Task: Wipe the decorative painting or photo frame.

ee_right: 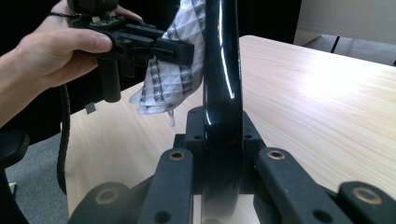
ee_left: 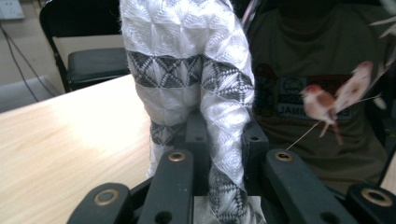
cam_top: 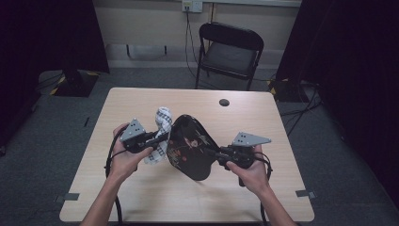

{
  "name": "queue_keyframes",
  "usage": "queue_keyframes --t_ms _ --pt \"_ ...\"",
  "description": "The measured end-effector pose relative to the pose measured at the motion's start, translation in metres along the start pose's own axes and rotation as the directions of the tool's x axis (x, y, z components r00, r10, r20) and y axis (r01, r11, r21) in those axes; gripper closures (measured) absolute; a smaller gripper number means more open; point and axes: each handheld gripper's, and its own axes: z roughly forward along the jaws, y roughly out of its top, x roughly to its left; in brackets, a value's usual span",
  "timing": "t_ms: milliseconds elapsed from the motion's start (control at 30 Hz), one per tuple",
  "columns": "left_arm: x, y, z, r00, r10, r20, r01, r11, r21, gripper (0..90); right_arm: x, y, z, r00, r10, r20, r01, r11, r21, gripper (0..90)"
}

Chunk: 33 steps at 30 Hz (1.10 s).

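Tray [cam_top: 190,146], black and glossy, stands up on its edge above the middle of the table [cam_top: 141,101], held clear of the wood. Its outline is a rounded triangle with soft corners, and its lacquered face carries a painted pattern of pale and reddish shapes; in the left gripper view small reddish-brown birds on thin twigs show on that shiny surface, which also mirrors a person's printed shirt. In the right gripper view the tray appears edge-on as a thin, dark, curved band [ee_right: 219,93] with a bright streak of reflected light running down it.

The right gripper [cam_top: 220,153] has its black jaws clamped tight on the tray's right edge, gripping the thin rim between them. The left gripper [cam_top: 157,137] has its jaws closed narrow on a cloth [cam_top: 162,122], which lies against the tray's left side. The cloth is white, soft and bunched into folds, woven in a raised diamond waffle texture with grey bands of triangles crossing it [ee_left: 187,70]; part rises above the jaws and part hangs below them.

A hand wraps each gripper's handle, and a black cable trails from each. The table is pale wood grain with rounded corners and a small dark round cap [cam_top: 224,102] near its far edge. Beyond it stands a black folding chair [cam_top: 230,52] on grey carpet.
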Motion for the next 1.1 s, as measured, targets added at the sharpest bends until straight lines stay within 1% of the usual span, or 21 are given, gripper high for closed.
queue_keyframes --t_ms 67,133,167,200,267,300,400,467,500,567,600,633,700,733,800,833,867,933,967,1033,1100 --pt "-0.003 0.002 0.000 0.9999 0.009 0.010 -0.009 0.9999 -0.007 78.5 0.000 0.000 0.000 1.0000 0.000 0.000 0.000 1.000 0.000 80.9" --pt "-0.009 0.005 0.001 0.9993 0.018 0.033 -0.017 0.9997 -0.019 78.4 0.000 0.000 0.000 1.0000 0.000 -0.001 0.000 1.000 -0.001 81.0" --pt "-0.013 0.007 0.002 0.9987 0.033 0.039 -0.032 0.9992 -0.024 78.4 0.000 0.000 0.000 1.0000 0.001 -0.001 -0.001 1.000 0.000 81.0" --pt "-0.017 0.009 0.003 0.9981 0.037 0.049 -0.035 0.9988 -0.033 78.4 0.000 0.000 0.000 1.0000 0.000 -0.001 0.000 1.000 -0.001 81.0" --pt "-0.027 0.014 0.005 0.9959 0.061 0.067 -0.058 0.9974 -0.042 78.3 0.000 0.000 0.000 1.0000 -0.001 0.000 0.001 1.000 0.000 81.0" --pt "-0.033 0.016 0.006 0.9953 0.074 0.064 -0.071 0.9966 -0.042 78.2 0.000 0.000 0.000 1.0000 -0.004 0.000 0.004 1.000 0.001 81.0" --pt "-0.045 0.022 0.009 0.9897 0.107 0.095 -0.102 0.9933 -0.055 78.1 0.001 0.000 0.000 1.0000 -0.004 0.002 0.004 1.000 0.002 81.0" --pt "-0.051 0.023 0.012 0.9853 0.122 0.120 -0.116 0.9918 -0.055 78.0 0.001 0.000 0.000 1.0000 -0.005 0.003 0.005 1.000 0.003 81.1" --pt "-0.051 0.022 0.013 0.9849 0.123 0.122 -0.117 0.9917 -0.051 78.0 0.001 0.000 0.000 1.0000 -0.005 0.003 0.005 1.000 0.003 81.1" --pt "-0.048 0.022 0.013 0.9878 0.096 0.123 -0.090 0.9947 -0.049 78.2 0.000 0.000 0.000 1.0000 -0.002 0.003 0.002 1.000 0.001 81.0" --pt "-0.045 0.022 0.012 0.9900 0.086 0.112 -0.081 0.9957 -0.045 78.2 0.000 0.000 0.000 1.0000 -0.002 0.003 0.002 1.000 0.000 81.0" --pt "-0.041 0.022 0.010 0.9934 0.076 0.086 -0.073 0.9964 -0.044 78.2 0.001 0.000 0.000 1.0000 -0.002 0.003 0.002 1.000 0.000 81.0" --pt "-0.031 0.021 0.005 0.9980 0.049 0.039 -0.047 0.9979 -0.044 78.2 0.001 0.000 0.000 1.0000 -0.003 0.003 0.003 1.000 0.000 81.0" --pt "-0.026 0.020 0.003 0.9993 0.031 0.021 -0.031 0.9988 -0.039 78.2 0.001 0.000 0.000 1.0000 -0.003 0.002 0.003 1.000 0.000 81.0" --pt "-0.017 0.015 0.000 0.9998 0.016 -0.014 -0.016 0.9995 -0.027 78.2 0.001 0.000 0.000 1.0000 -0.004 0.002 0.004 1.000 0.001 81.0" --pt "-0.014 0.012 -0.001 0.9998 0.008 -0.018 -0.009 0.9998 -0.019 78.1 0.001 0.000 0.000 1.0000 -0.003 0.002 0.003 1.000 0.001 81.0" --pt "-0.012 0.010 0.000 0.9999 -0.002 -0.011 0.002 0.9999 -0.013 78.1 0.001 0.000 0.000 1.0000 -0.003 0.002 0.003 1.000 0.000 81.0" --pt "-0.012 0.006 0.001 1.0000 -0.005 -0.002 0.005 1.0000 -0.005 78.0 0.001 0.000 0.000 1.0000 -0.003 0.002 0.003 1.000 0.001 81.0" --pt "-0.013 0.007 0.002 1.0000 -0.002 0.004 0.002 1.0000 -0.006 78.0 0.001 0.000 0.000 1.0000 -0.003 0.002 0.003 1.000 0.000 81.0" --pt "-0.017 0.008 0.004 0.9996 0.020 0.019 -0.020 0.9997 -0.011 77.9 0.000 0.000 0.000 1.0000 -0.002 0.002 0.002 1.000 0.001 81.0" --pt "-0.024 0.009 0.006 0.9987 0.033 0.039 -0.033 0.9993 -0.017 77.8 0.000 0.000 0.000 1.0000 -0.001 0.002 0.001 1.000 -0.001 81.0"
